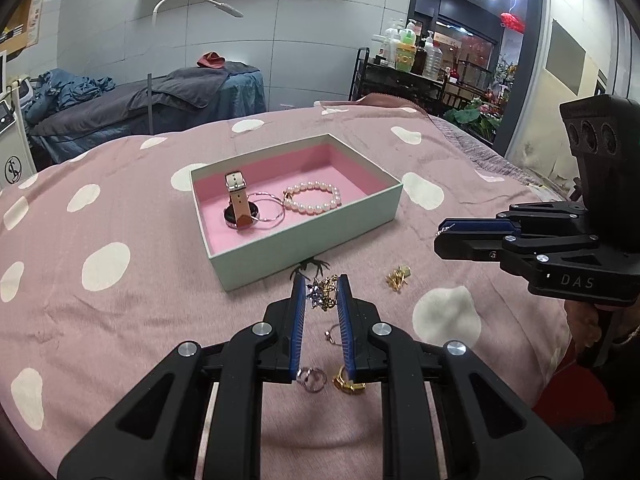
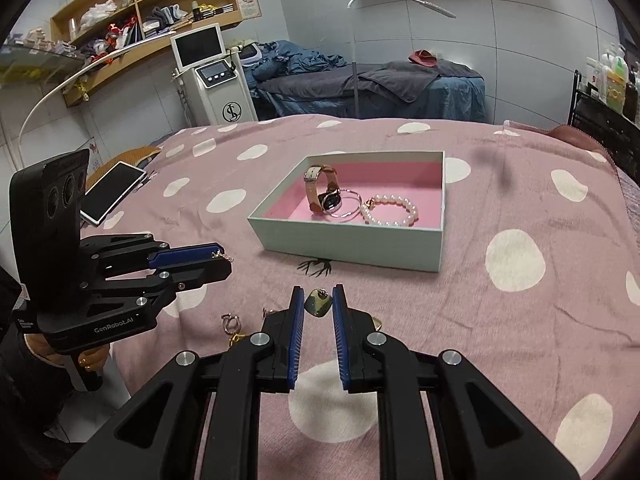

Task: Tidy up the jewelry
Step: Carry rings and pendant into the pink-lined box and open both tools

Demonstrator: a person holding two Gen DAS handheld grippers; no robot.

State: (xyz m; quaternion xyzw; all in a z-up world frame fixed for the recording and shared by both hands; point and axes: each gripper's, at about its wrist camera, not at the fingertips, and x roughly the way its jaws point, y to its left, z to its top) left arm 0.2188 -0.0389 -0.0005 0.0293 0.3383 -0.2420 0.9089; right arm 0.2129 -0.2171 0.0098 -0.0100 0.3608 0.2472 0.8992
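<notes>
Open gift box with a pink lining sits mid-bedspread, within easy forward reach of both tools. Already in it: a wristwatch standing on its strap, thin silver hoops leaning against it, and a pearl bracelet lying flat beside them. All three are crowded toward one end, so the far end of the lining is bare.

Left gripper: the jaws are drawn in to a narrow gap, pads against a tangled jewelry cluster of a bluish star piece and gold chain. The right wrist view shows a bit of chain poking out past its tip, so it looks pinched rather than just bracketed.

Right gripper: also narrowed, with a greenish-gold pendant sitting between the pads. From the other camera it is lifted off the cloth. I judge the pendant held, though pad contact is not clear.

Still loose on the bedspread near the left tool: a gold trinket, a silver ring and a gold ring. A black branch-shaped piece lies at the foot of the box wall.

Both tools point boxward, so each load is likely headed for the bare end.
</notes>
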